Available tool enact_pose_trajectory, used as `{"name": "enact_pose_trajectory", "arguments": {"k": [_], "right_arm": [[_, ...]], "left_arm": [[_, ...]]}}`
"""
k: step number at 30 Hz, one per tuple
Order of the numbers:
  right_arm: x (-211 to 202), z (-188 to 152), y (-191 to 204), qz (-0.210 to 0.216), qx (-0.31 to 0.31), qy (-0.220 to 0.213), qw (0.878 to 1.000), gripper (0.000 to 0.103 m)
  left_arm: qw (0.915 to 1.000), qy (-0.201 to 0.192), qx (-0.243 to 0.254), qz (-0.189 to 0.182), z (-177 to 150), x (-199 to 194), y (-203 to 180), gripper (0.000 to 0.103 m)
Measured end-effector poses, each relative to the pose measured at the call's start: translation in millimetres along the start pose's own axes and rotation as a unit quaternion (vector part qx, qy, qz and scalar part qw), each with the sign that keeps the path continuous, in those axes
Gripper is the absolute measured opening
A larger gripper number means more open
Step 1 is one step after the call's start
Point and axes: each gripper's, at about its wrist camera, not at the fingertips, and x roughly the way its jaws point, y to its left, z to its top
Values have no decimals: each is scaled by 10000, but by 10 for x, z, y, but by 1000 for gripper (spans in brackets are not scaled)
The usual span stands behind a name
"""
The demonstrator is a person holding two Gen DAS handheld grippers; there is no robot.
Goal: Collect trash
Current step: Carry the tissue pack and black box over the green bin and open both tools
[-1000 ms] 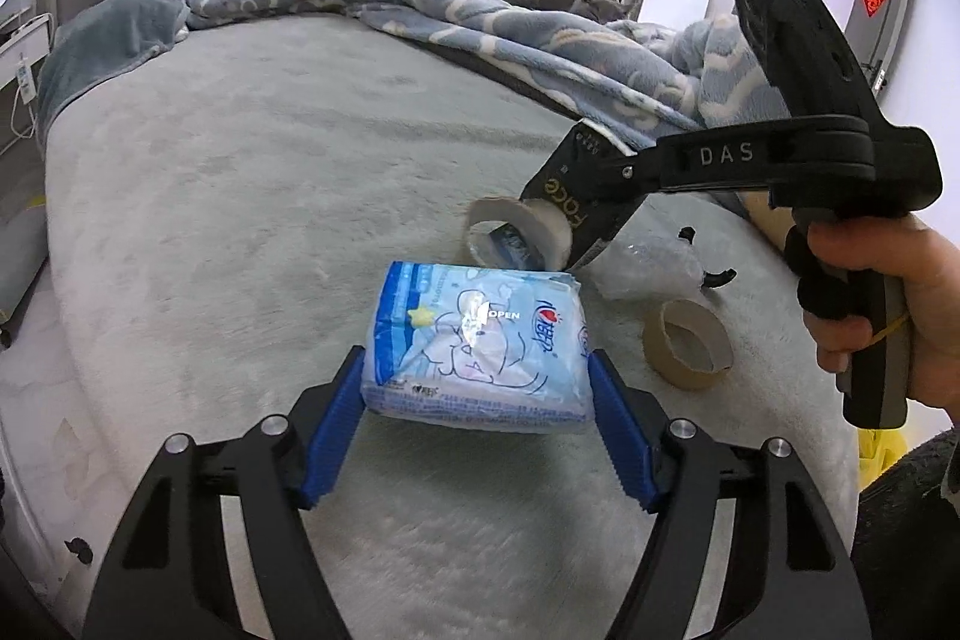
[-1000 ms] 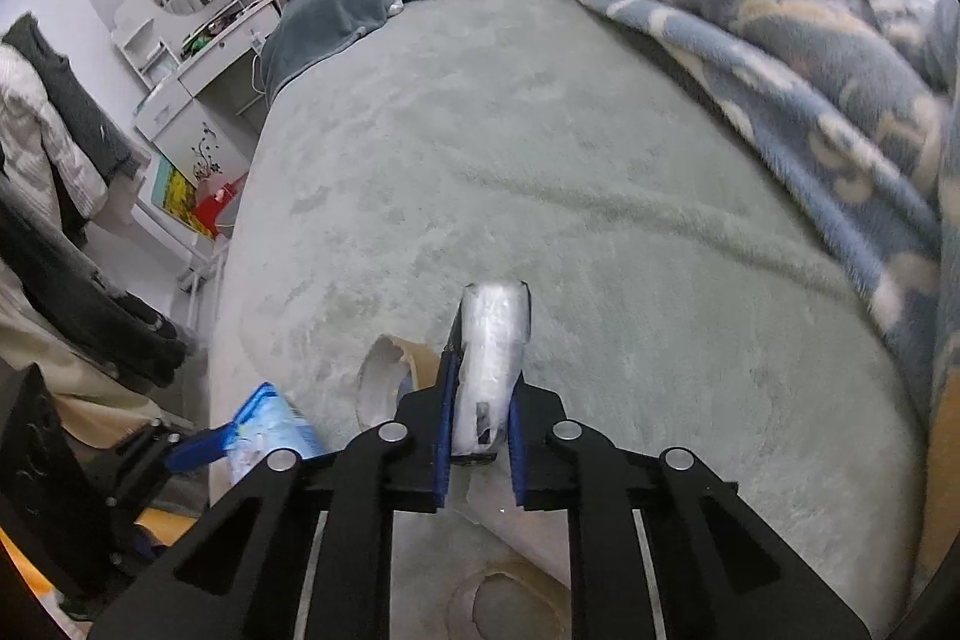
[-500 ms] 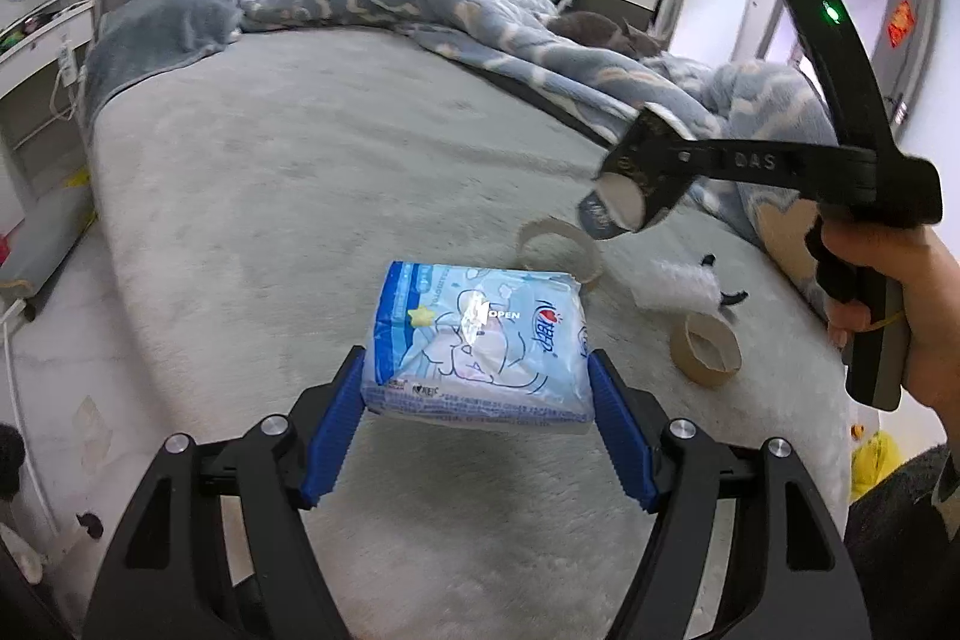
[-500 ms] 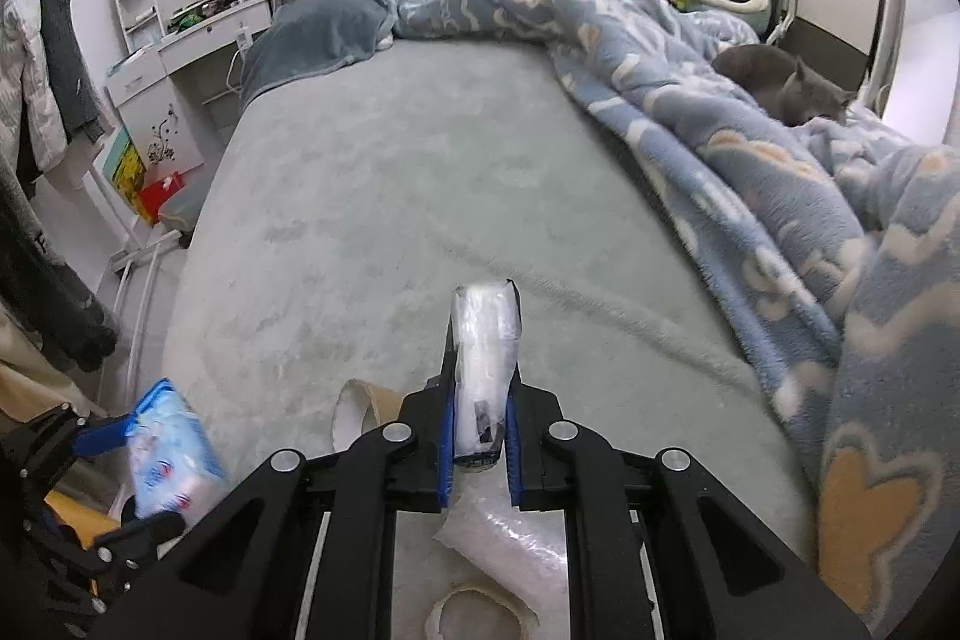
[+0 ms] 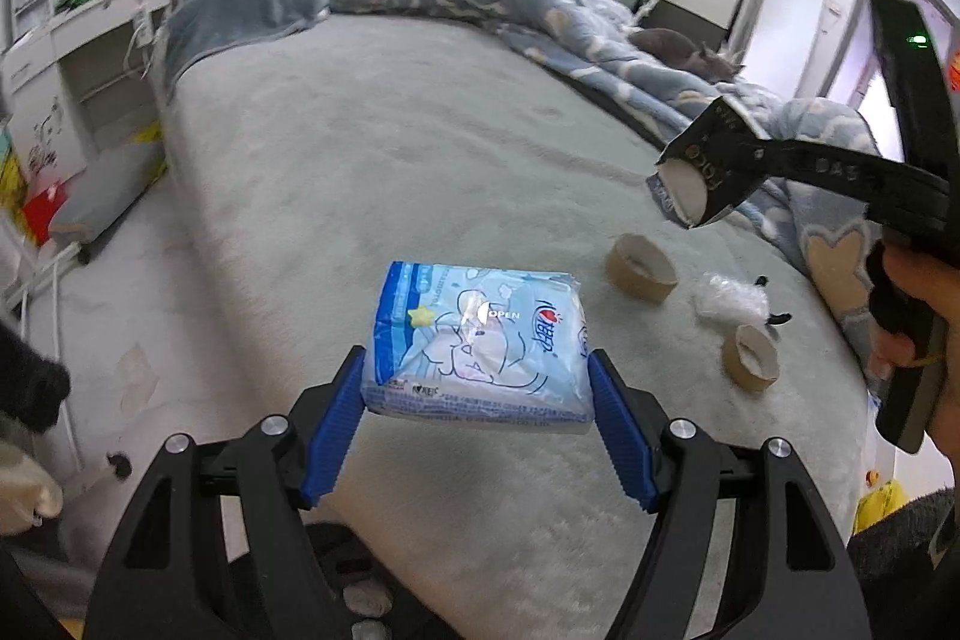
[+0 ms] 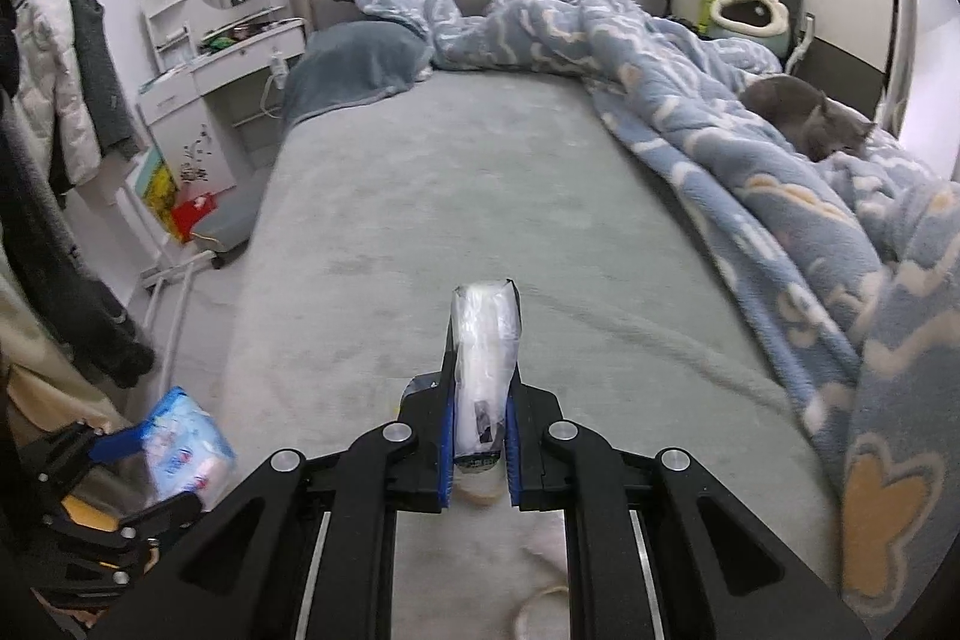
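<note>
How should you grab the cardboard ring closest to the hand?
Pinch the wall of the cardboard ring: one finger inside the hole, one outside, coming from above. It sits on the bed with its open end tilted upward, so the thin rim is exposed.

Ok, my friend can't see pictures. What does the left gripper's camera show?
The left gripper holds a blue tissue pack above a grey bed. The right gripper, in a hand, pinches a flattened black packet. Two cardboard rolls and crumpled plastic lie on the bed.
</note>
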Motion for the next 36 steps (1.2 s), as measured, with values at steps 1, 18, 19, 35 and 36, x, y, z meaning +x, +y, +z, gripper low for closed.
{"name": "enact_pose_trajectory", "arguments": {"k": [1,18,19,35,36], "right_arm": [[-4,5,63,28,-55,6,10000,13],[-106,-246,1075,906,-690,155,9934,13],[-117,-277,1153,974,-755,168,9922,13],[29,-661,2041,1898,-1162,768,9719,13],[56,-689,2093,1917,-1186,828,9707,13]], "left_arm": [[10000,34,-66,20,-18,-7,29,74],[9942,295,-542,878,-595,-298,673,74],[9938,328,-529,925,-620,-297,692,74],[9757,1520,-953,1262,-1478,-56,1318,74],[9738,1640,-997,1223,-1547,-20,1357,74]]}}
